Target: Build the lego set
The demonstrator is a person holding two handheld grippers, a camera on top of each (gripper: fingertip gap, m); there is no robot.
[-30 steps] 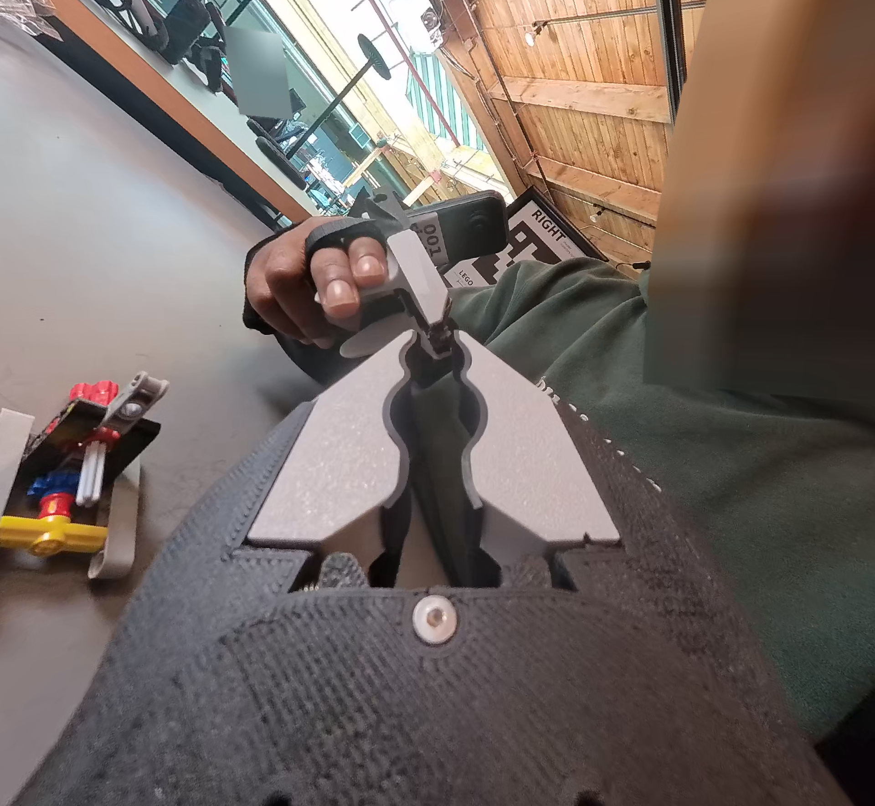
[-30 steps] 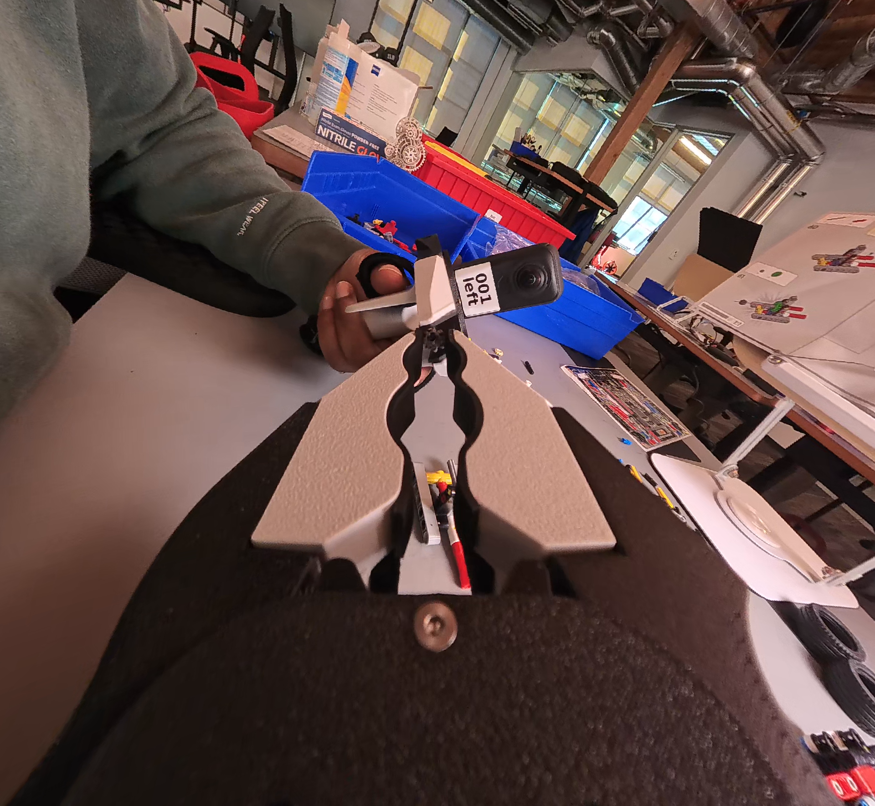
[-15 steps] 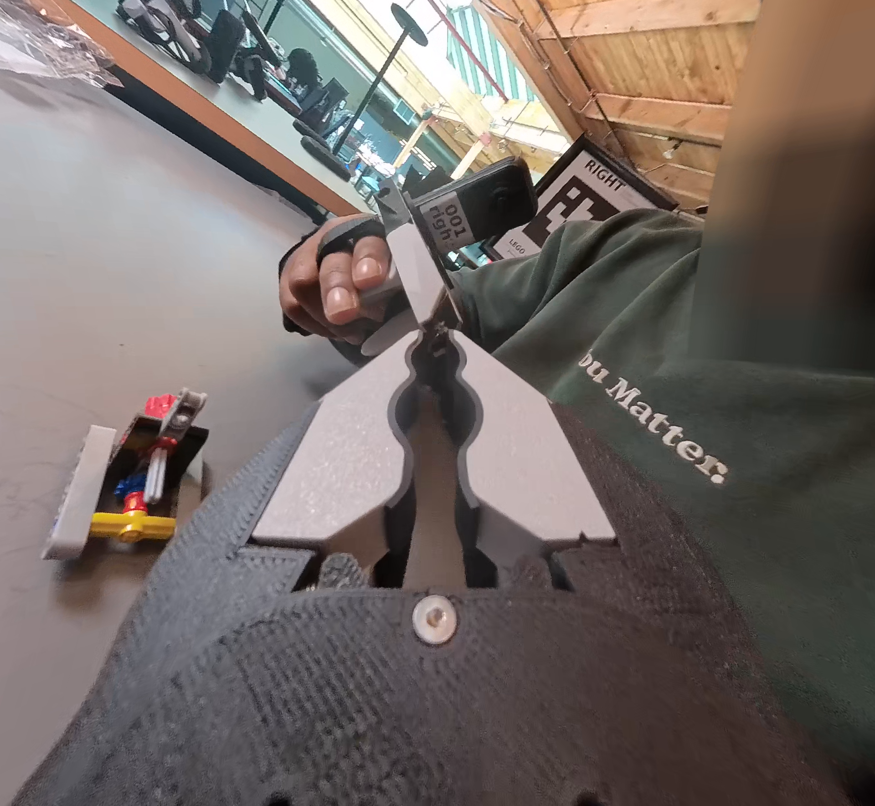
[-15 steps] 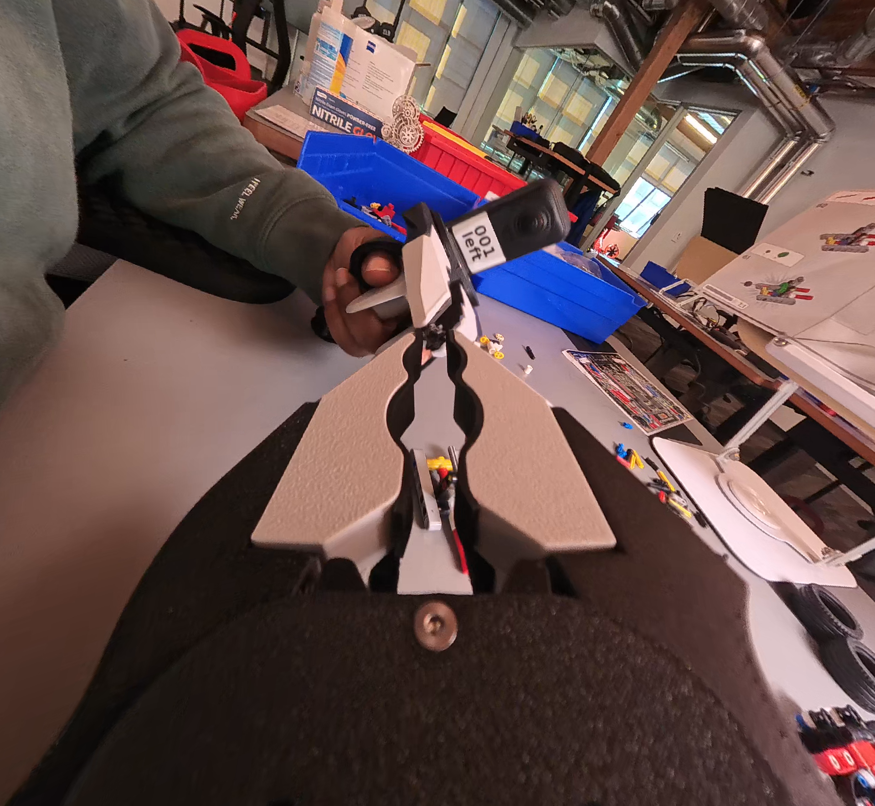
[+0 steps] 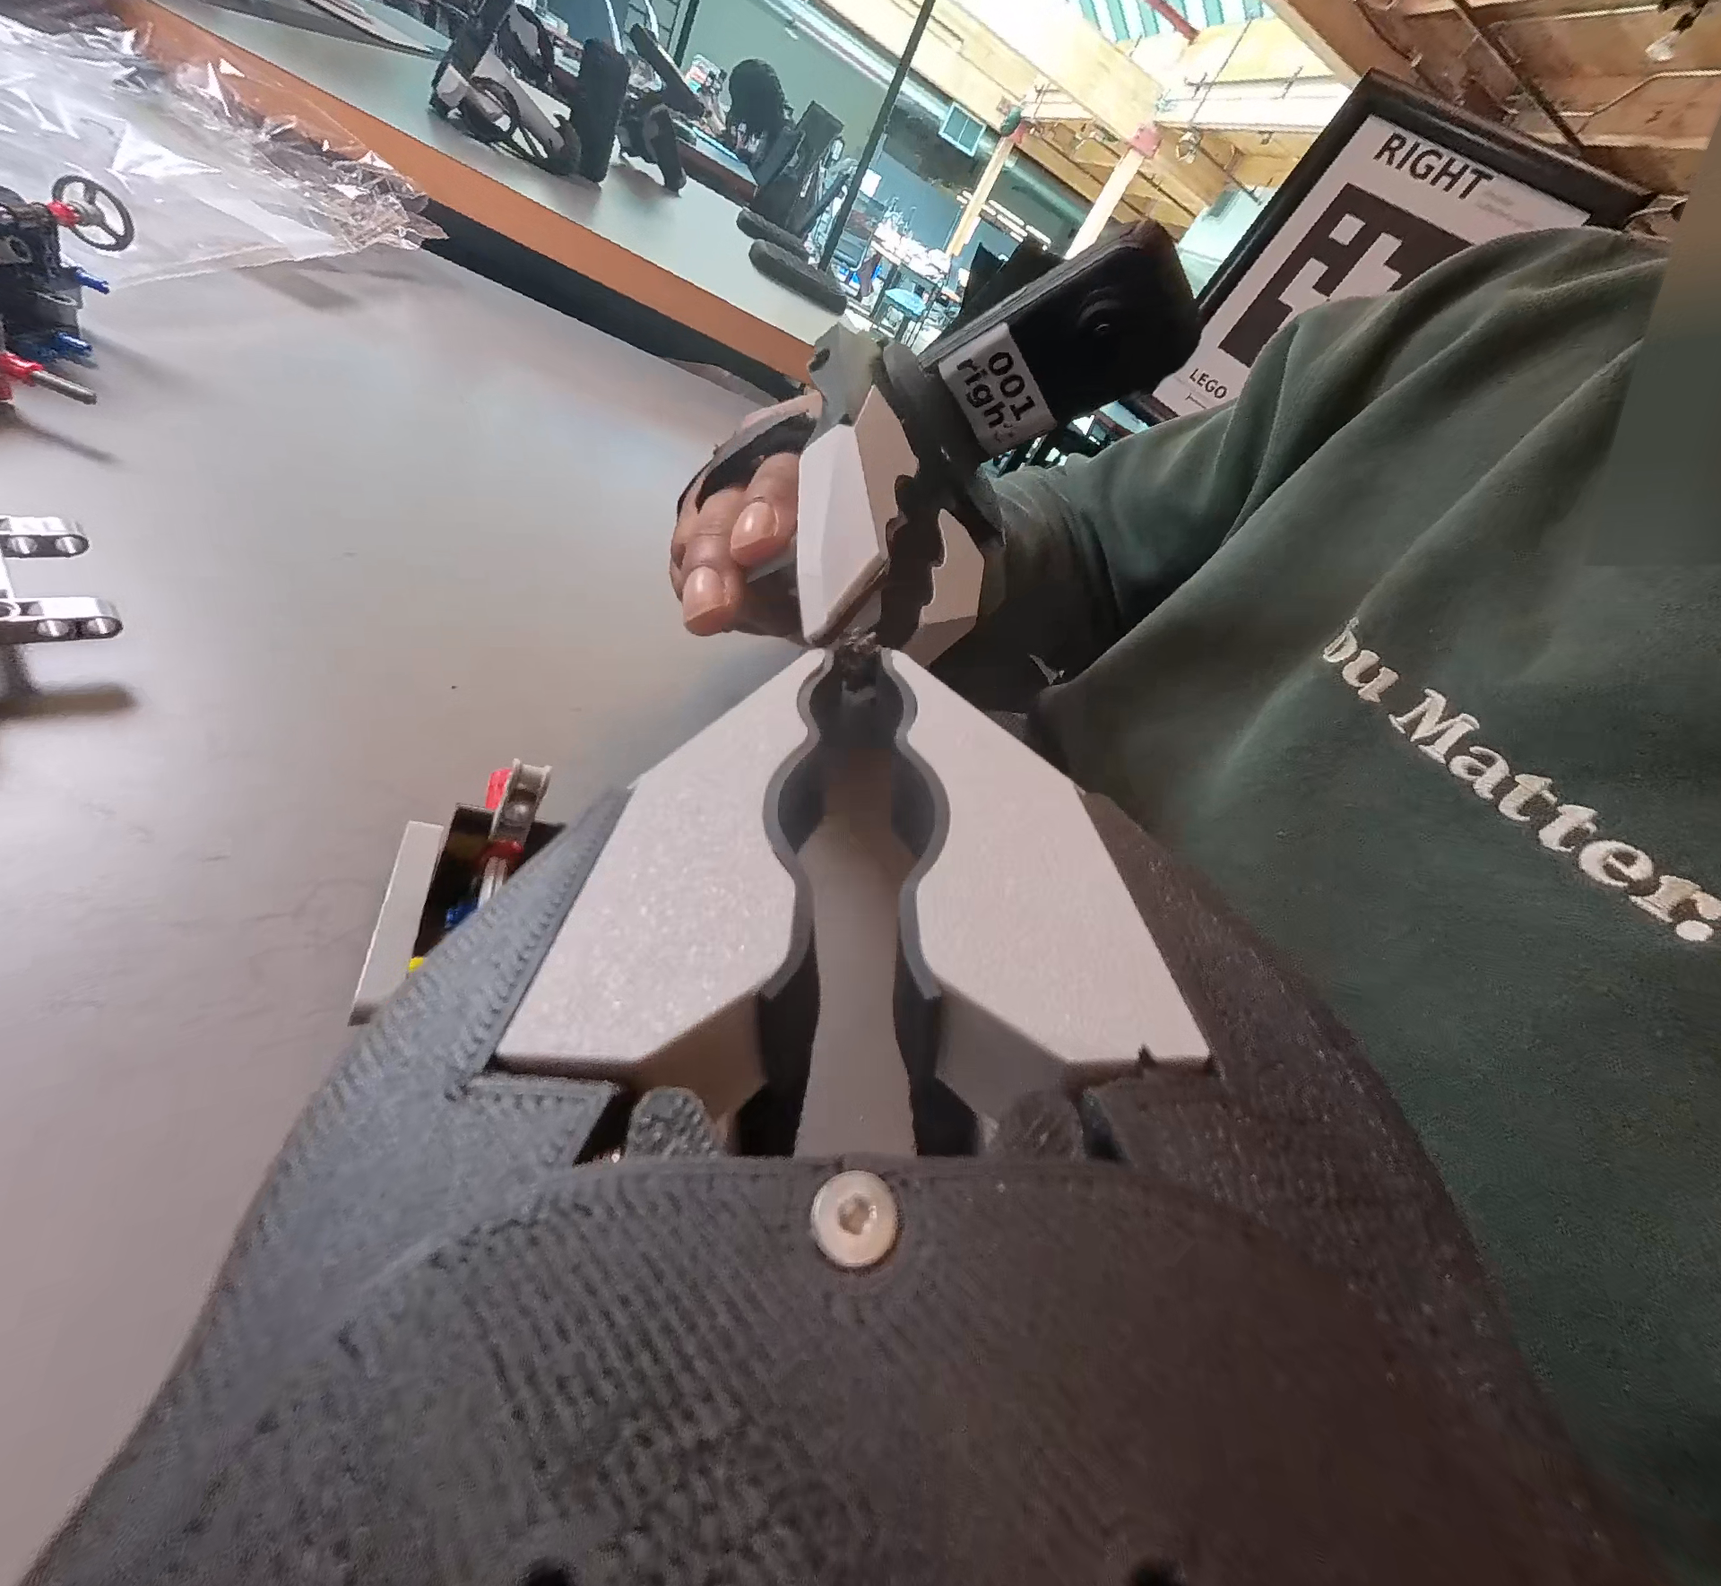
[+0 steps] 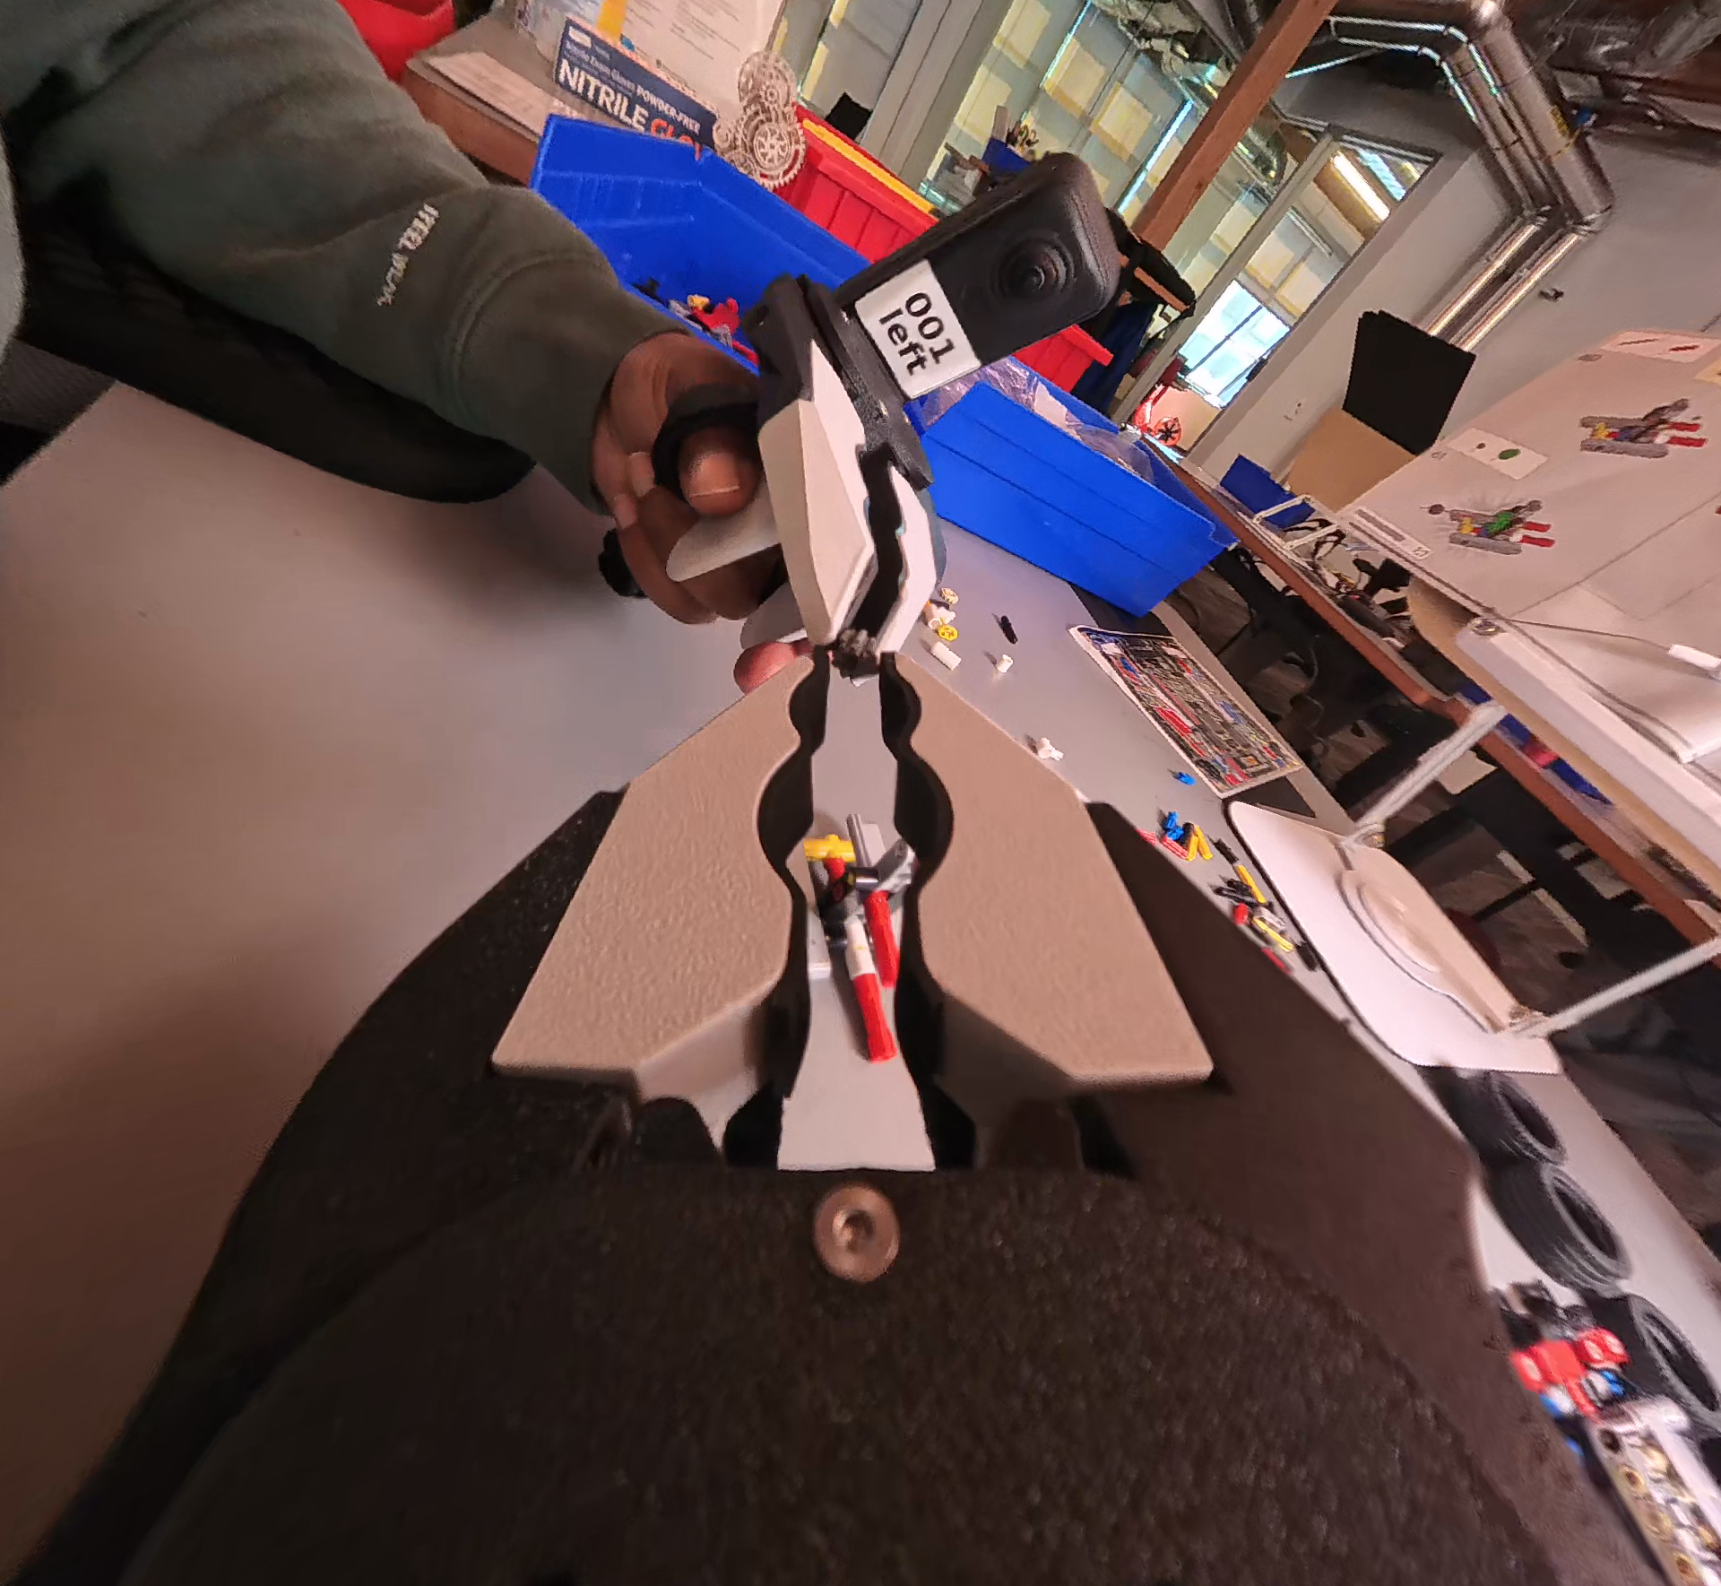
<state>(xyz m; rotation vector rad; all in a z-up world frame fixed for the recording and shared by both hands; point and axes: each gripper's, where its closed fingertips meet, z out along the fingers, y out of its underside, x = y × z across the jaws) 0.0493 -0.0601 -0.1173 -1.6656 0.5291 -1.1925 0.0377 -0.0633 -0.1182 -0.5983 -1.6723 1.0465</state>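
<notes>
My two grippers meet tip to tip above the grey table. A small dark toothed piece with a light grey part sits where they meet. My left gripper is shut on it, both pads against it. My right gripper is shut on the same small piece from the opposite side. The right gripper shows in the left wrist view, held by a hand. The left gripper shows in the right wrist view. A small brick assembly of grey, red and yellow parts lies on the table below; it also shows between my right fingers.
Blue bins and a red bin stand behind the left gripper. Loose small parts, a printed booklet, a white stand base and black tyres lie to the right. Grey beams and a plastic sheet lie far left. Only a small space, under 4 cm, lies between the two pairs of fingers.
My left jaws closed in from a wider gap onto the small dark piece held by the right gripper. Both grippers tilted while staying tip to tip; the right grasp is unchanged.
</notes>
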